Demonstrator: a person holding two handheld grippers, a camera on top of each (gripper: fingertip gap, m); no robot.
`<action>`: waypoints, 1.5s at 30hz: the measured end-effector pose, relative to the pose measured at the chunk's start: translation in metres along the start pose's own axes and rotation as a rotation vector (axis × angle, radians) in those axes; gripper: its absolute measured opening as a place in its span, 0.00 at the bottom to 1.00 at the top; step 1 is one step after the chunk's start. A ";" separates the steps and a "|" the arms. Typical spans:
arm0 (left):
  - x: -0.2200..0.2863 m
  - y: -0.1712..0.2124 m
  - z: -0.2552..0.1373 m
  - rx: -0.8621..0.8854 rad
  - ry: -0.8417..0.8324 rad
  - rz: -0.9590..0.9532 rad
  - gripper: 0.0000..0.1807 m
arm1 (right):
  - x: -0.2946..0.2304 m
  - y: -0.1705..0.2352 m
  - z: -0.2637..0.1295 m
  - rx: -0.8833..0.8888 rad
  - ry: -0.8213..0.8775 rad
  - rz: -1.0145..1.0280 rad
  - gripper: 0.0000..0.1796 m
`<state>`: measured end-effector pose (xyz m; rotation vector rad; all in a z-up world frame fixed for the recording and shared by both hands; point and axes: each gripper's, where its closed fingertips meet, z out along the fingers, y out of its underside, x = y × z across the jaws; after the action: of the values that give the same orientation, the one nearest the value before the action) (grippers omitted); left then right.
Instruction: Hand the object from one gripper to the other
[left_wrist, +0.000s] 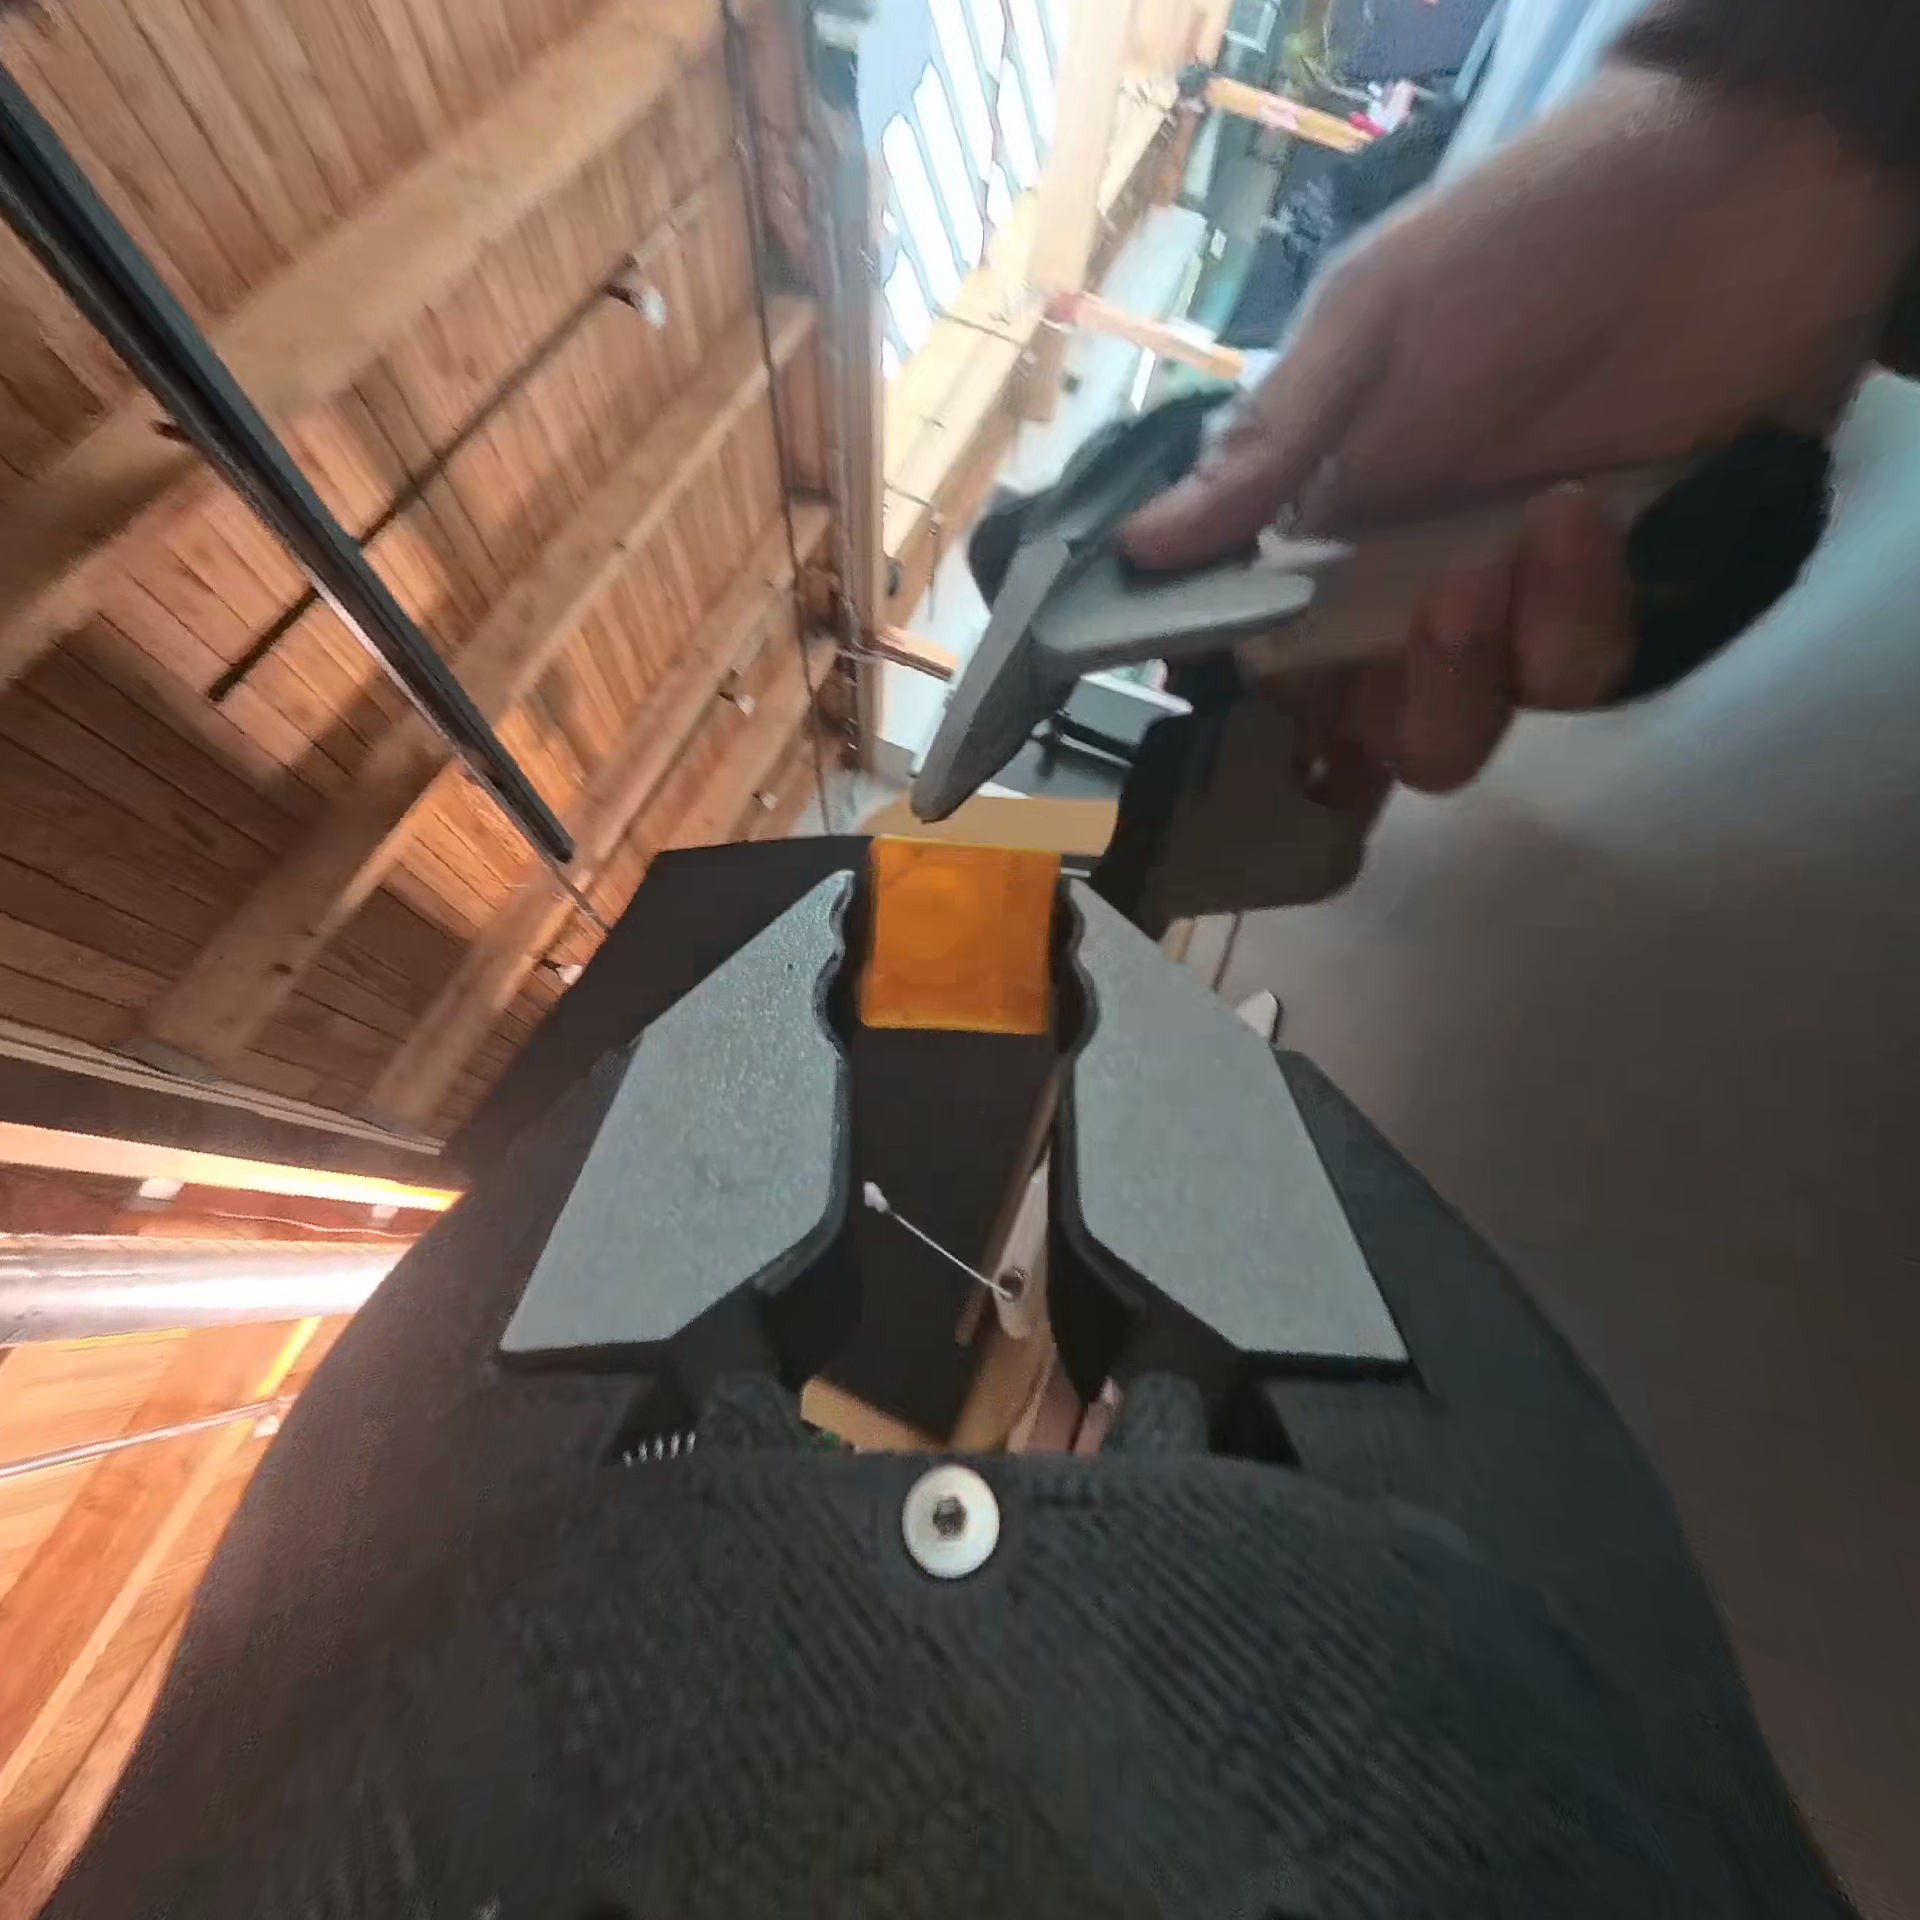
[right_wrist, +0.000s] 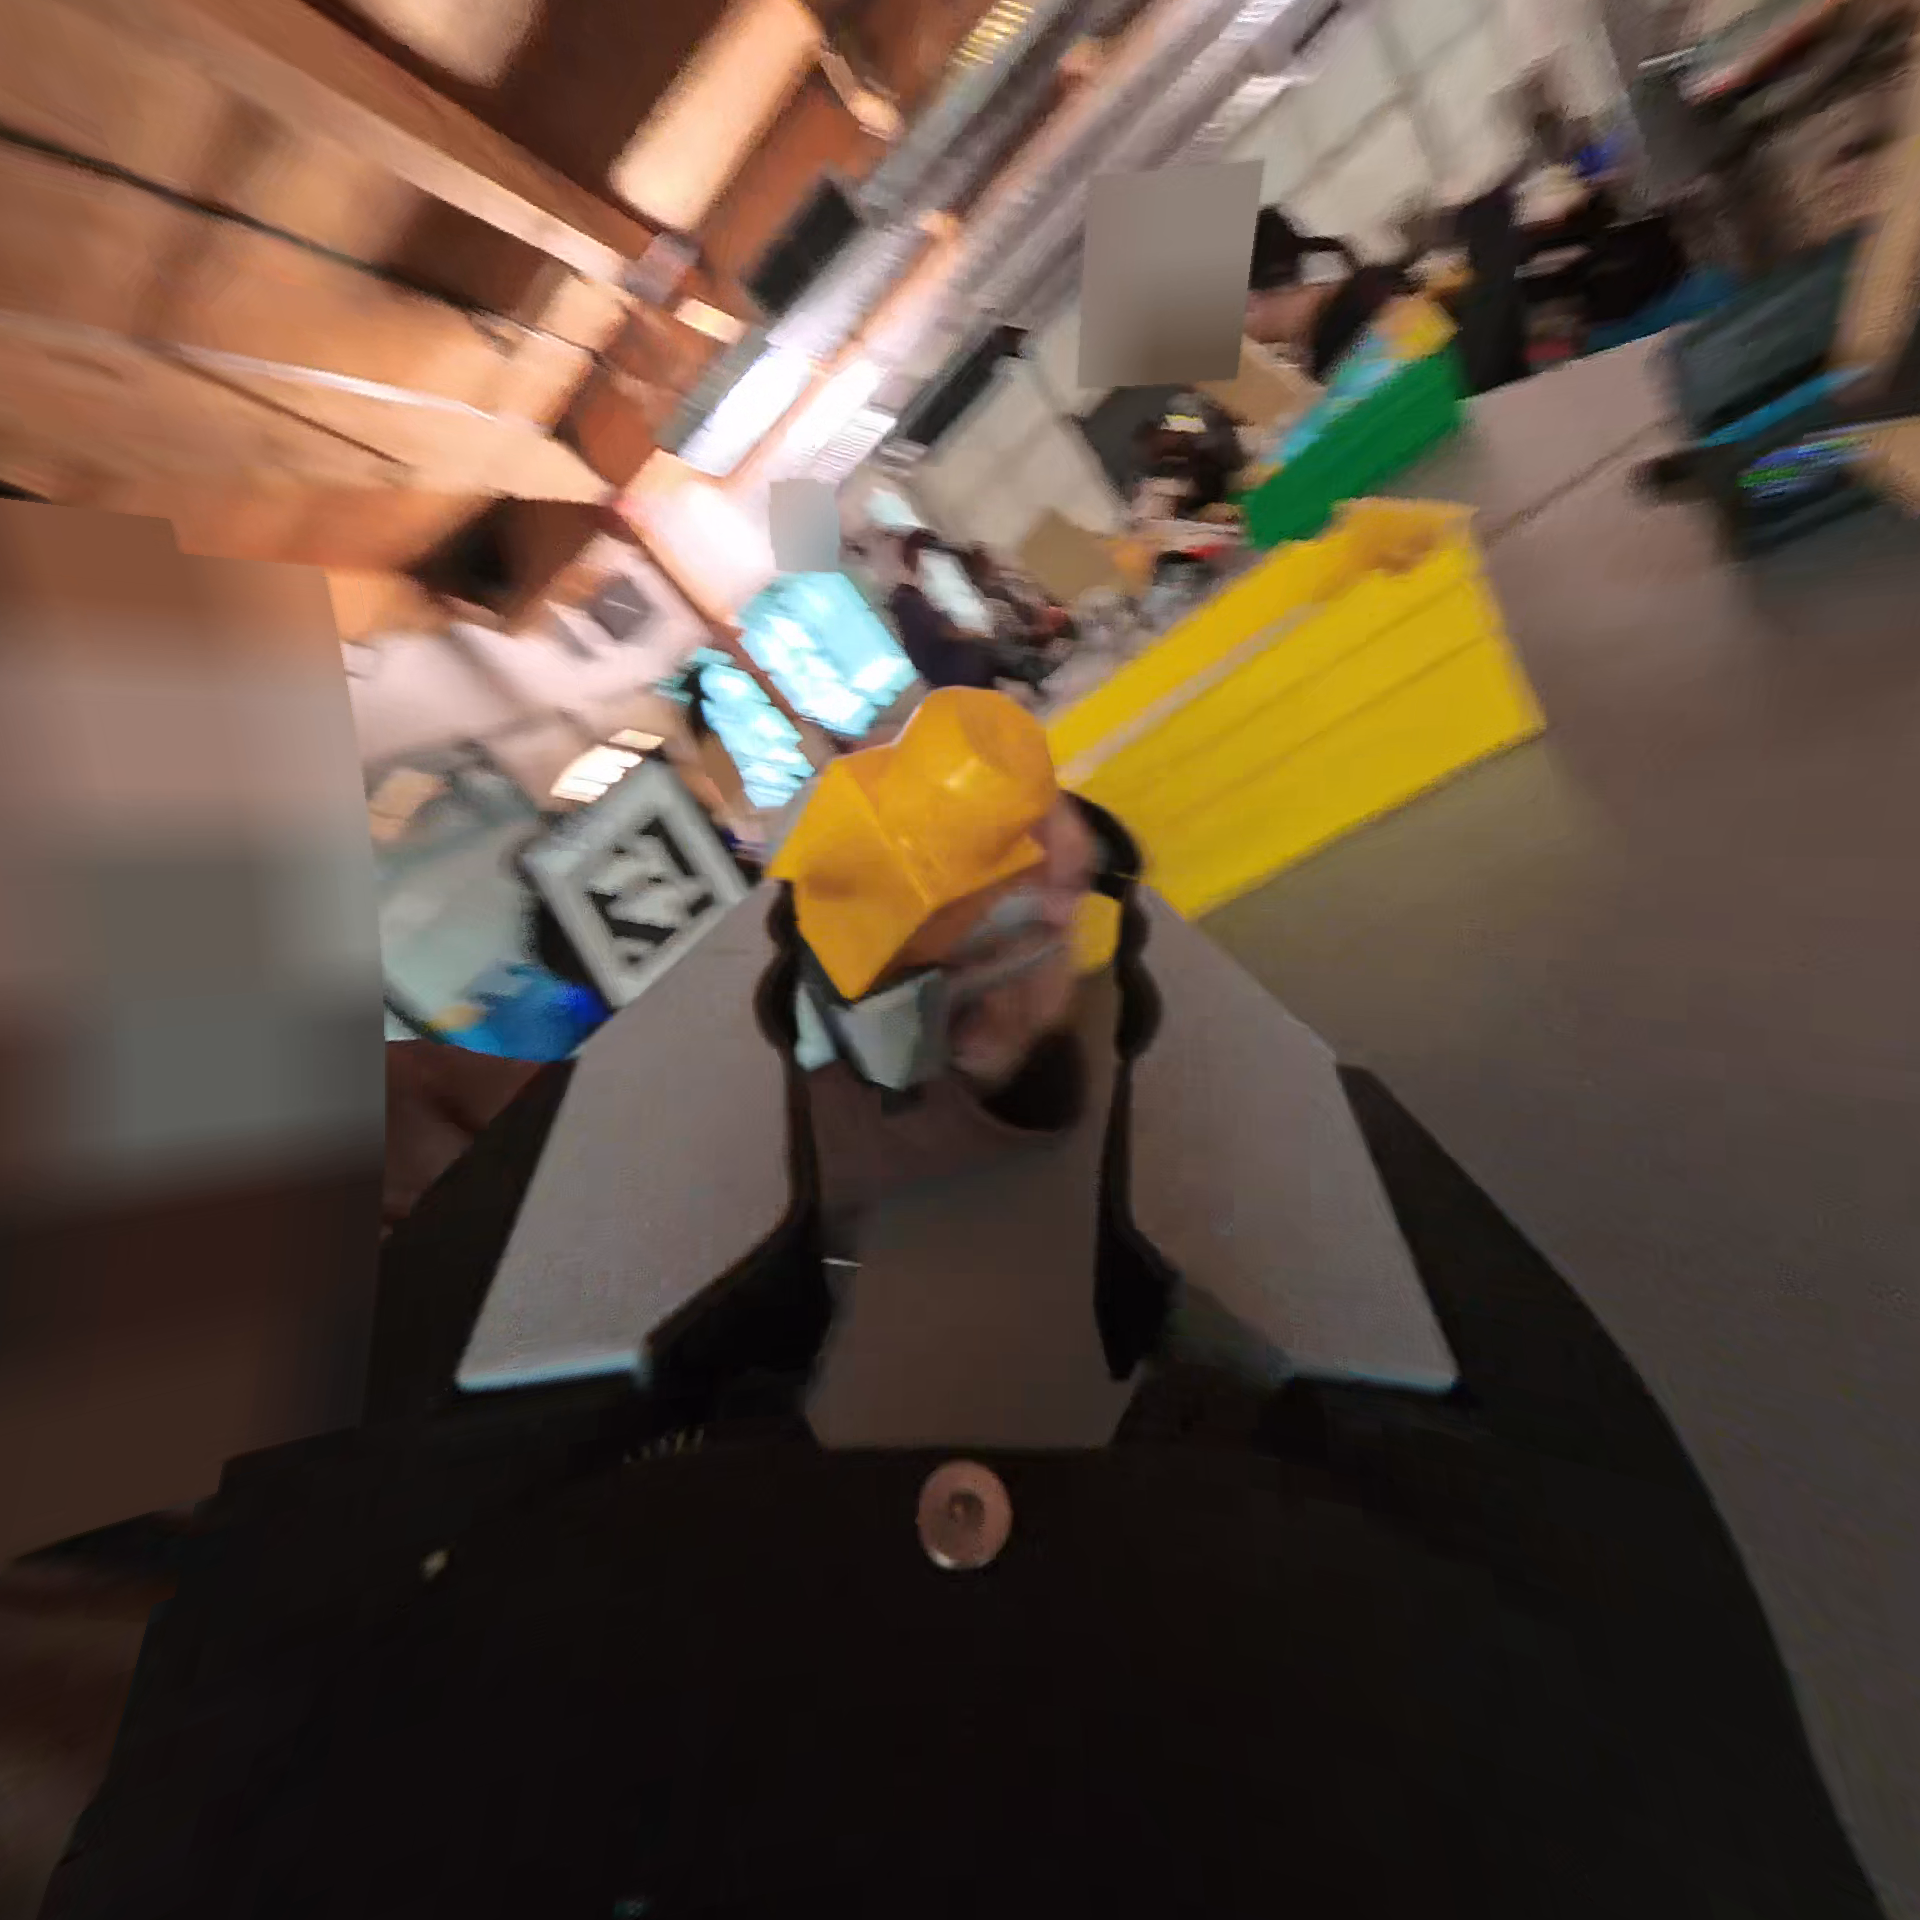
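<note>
The left claw is clamped on the object, a yellow-orange moulded plastic piece. Its flat face fills the gap between the two fingertips, and the piece is carried in the air, off any worktop. It looks hard, light and smooth-sided, so it should stand a firm squeeze but may slip or twist if caught on a corner. The best hold is probably across two flat opposite faces on the part that juts beyond the left fingers.

In its own view, which is badly smeared, the right claw stands fairly wide. The object sits at its tips, showing a stepped body with a knob-like top, and nearer one finger than the other. I judge it is not gripped there yet.

From the left view the right claw comes in from above and to the side. One finger points down just past the far edge of the piece, and a hand is wrapped over the handle, wrist tilted downward.

Farther off a yellow bin rests on a grey worktop, with a green crate behind it
</note>
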<state>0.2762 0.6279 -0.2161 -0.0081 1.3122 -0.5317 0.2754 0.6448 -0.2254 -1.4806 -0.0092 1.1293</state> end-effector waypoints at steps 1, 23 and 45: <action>-0.004 -0.004 0.000 0.019 -0.032 -0.015 0.18 | -0.013 -0.004 0.002 0.030 -0.115 0.052 0.33; -0.002 0.068 0.001 -0.201 0.154 -0.883 0.00 | 0.054 -0.015 -0.036 -0.012 0.456 -0.287 0.00; 0.142 0.135 0.064 -0.847 0.556 -0.851 0.19 | 0.100 -0.031 -0.099 -0.033 0.890 -0.299 0.16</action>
<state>0.4063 0.6753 -0.3694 -1.2373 1.9888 -0.6667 0.4075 0.6372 -0.2815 -1.8277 0.3556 0.1728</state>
